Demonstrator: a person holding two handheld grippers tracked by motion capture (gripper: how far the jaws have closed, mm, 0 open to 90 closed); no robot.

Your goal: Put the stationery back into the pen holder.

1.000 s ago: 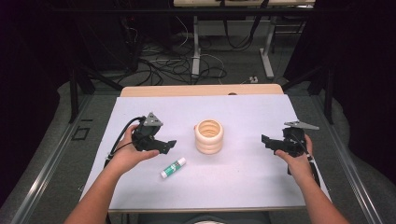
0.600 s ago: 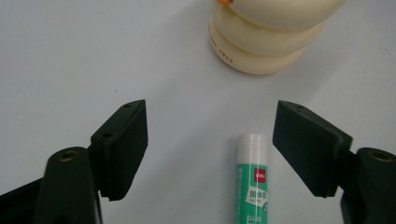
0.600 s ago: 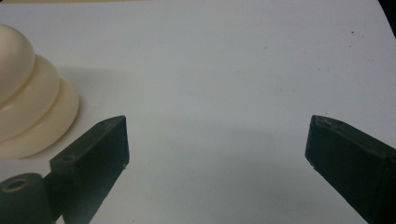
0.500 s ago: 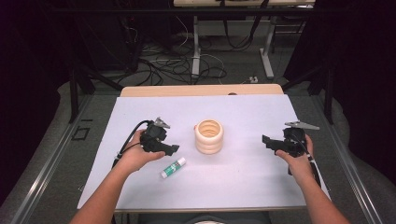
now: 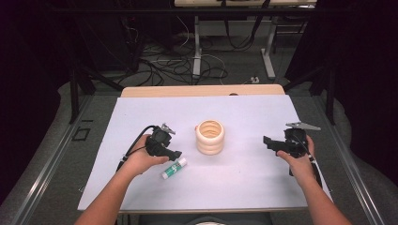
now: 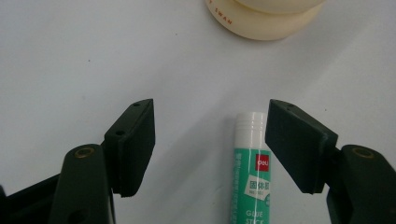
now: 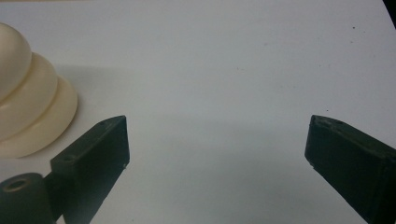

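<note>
Two hand-held grippers sit over a white table (image 5: 244, 178), one in each of the person's hands. The left hand-held gripper (image 5: 176, 153) is low above the table just beside a glue stick (image 5: 173, 168), its jaws pointing toward the table's middle. In the left gripper view its jaws stand well apart with nothing clamped; the glue stick (image 6: 252, 168) lies between them, nearer the jaw on that view's right, whose tip overlaps the white cap, so whether they touch cannot be told. The stick's lower end is cut off by the bottom edge of that view, and only part of its green label can be read.

A stack of cream rings (image 5: 210, 137) stands near the middle of the table, just beyond the glue stick. In the left gripper view only its lowest part (image 6: 261, 21) shows at the top edge, with small red lettering partly cut off. In the right gripper view its side (image 7: 28, 112) bulges in from the left edge, the rest out of frame.

The right hand-held gripper (image 5: 268, 142) is held well apart from the rings at the table's right side. Its jaws are spread wide with bare table between them. From the high view both grippers' jaws are too small and dark to make out clearly.
</note>
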